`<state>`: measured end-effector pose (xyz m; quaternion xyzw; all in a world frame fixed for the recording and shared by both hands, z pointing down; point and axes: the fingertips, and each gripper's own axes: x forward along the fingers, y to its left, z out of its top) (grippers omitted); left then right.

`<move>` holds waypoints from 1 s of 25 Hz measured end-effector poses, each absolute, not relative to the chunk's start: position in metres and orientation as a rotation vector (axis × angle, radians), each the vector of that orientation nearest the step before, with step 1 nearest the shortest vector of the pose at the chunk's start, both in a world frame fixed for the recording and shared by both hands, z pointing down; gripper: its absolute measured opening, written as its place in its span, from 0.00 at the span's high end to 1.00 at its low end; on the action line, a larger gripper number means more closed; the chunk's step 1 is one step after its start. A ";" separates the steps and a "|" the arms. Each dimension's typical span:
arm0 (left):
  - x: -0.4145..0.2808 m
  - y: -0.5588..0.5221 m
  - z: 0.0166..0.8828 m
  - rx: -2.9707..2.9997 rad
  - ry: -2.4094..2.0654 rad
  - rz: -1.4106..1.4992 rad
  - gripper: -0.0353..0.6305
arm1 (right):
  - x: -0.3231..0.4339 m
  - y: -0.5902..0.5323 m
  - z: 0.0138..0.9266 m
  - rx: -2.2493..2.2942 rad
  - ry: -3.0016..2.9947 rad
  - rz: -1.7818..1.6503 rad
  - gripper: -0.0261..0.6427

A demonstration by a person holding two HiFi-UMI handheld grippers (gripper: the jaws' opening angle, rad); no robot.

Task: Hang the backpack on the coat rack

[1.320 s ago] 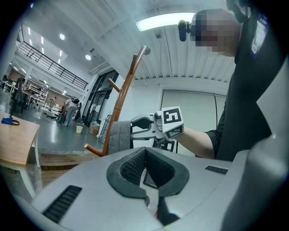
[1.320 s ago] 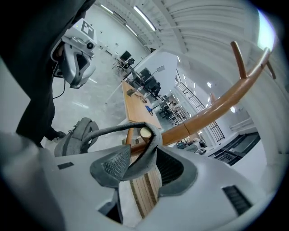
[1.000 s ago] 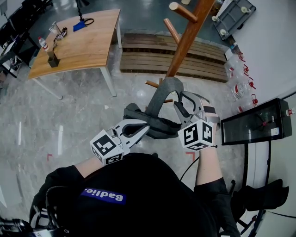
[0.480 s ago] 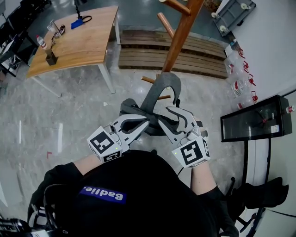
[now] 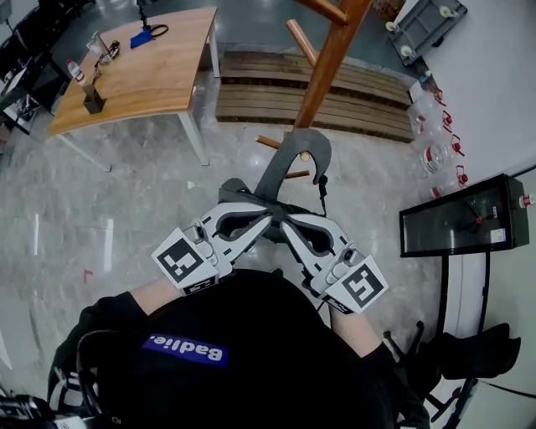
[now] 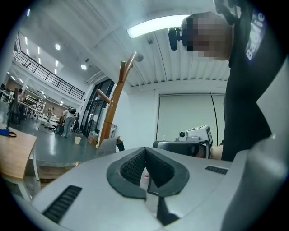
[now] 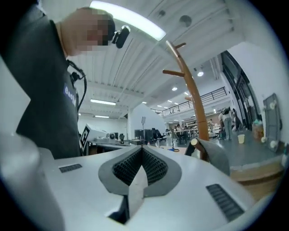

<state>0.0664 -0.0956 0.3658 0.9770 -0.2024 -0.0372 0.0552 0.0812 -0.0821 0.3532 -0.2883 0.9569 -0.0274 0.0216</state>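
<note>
The grey backpack (image 5: 243,194) lies just under both grippers, and its strap (image 5: 289,155) loops up over a low peg of the wooden coat rack (image 5: 331,59). My left gripper (image 5: 270,219) and right gripper (image 5: 283,224) meet tip to tip above the bag. In the left gripper view my left gripper (image 6: 145,169) is shut with no fabric between its pads; the strap (image 6: 107,145) and rack (image 6: 115,103) are beyond. The right gripper (image 7: 141,169) is shut and empty, and the strap (image 7: 216,155) hangs on a peg of the rack (image 7: 192,99) ahead.
A wooden table (image 5: 142,75) with small items stands far left. A slatted wooden platform (image 5: 276,88) lies behind the rack. Water bottles (image 5: 435,155) and a black box (image 5: 465,222) sit at the right wall, and a cart (image 5: 423,25) is at top right.
My right gripper let go of the strap, rolled over and swung left, then shut beside the left gripper's tips. The left gripper rose slightly.
</note>
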 end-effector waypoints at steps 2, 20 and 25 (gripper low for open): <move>0.066 -0.095 0.365 2.970 -0.620 -0.117 0.93 | 0.082 -0.081 0.356 -0.875 2.924 -0.159 0.95; 0.061 -0.093 0.369 2.962 -0.635 -0.101 0.93 | 0.069 -0.077 0.364 -0.808 2.908 -0.247 0.95; 0.062 -0.091 0.369 2.963 -0.635 -0.096 0.93 | 0.069 -0.075 0.363 -0.800 2.908 -0.253 0.95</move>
